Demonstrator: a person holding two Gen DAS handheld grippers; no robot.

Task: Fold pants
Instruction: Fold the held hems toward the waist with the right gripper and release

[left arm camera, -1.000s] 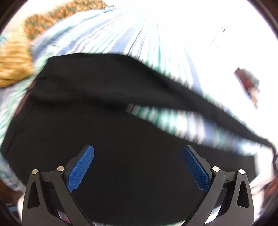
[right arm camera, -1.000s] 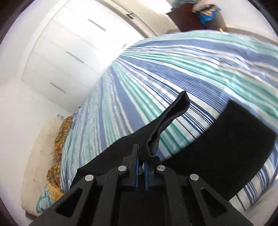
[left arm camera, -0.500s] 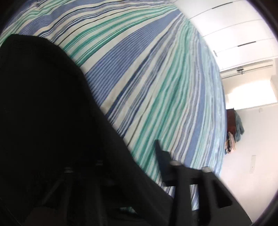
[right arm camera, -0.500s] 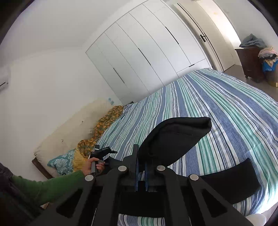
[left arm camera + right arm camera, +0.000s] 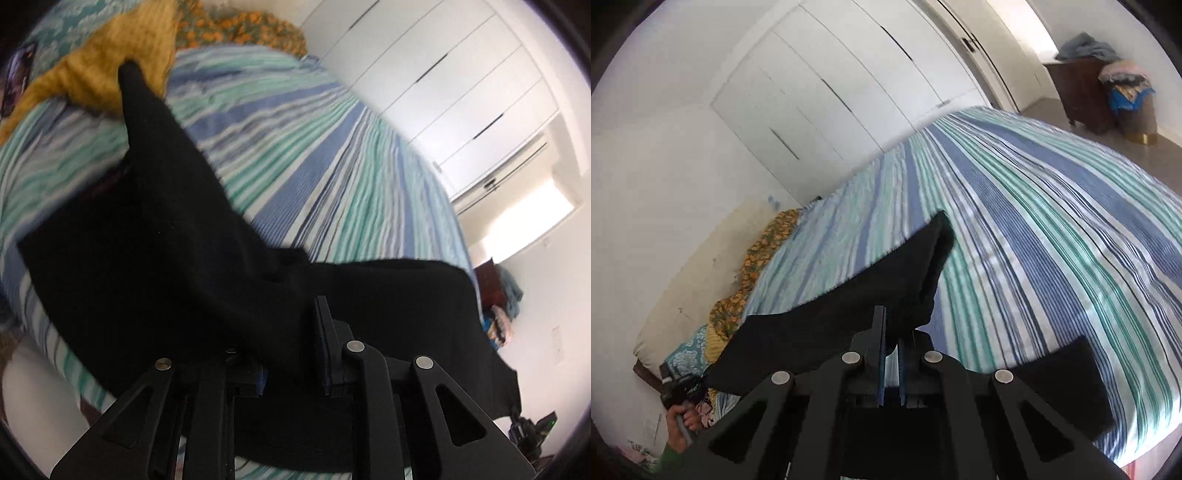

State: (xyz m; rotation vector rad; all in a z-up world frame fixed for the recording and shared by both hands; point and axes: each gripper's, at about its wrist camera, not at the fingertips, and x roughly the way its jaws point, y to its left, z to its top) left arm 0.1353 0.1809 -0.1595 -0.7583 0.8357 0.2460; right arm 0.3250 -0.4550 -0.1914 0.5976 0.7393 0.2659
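The black pants (image 5: 155, 266) hang lifted above the striped bed (image 5: 332, 155), stretched between my two grippers. My left gripper (image 5: 288, 354) is shut on the pants' edge; black cloth drapes over its left finger and runs off to the right. In the right wrist view, my right gripper (image 5: 892, 354) is shut on the pants (image 5: 857, 310), with a corner sticking up past the fingertips. A further part of the pants (image 5: 1063, 384) shows at the lower right over the bed's edge.
The bed (image 5: 1052, 229) has a blue, green and white striped cover. A yellow and floral blanket (image 5: 122, 62) and pillows (image 5: 687, 350) lie at its head. White wardrobe doors (image 5: 842, 85) stand behind. A dark dresser with clothes (image 5: 1100, 88) stands far right.
My left gripper was open above the pants a second ago and has shut on them and lifted. My right gripper keeps its hold; the cloth now stretches between both.
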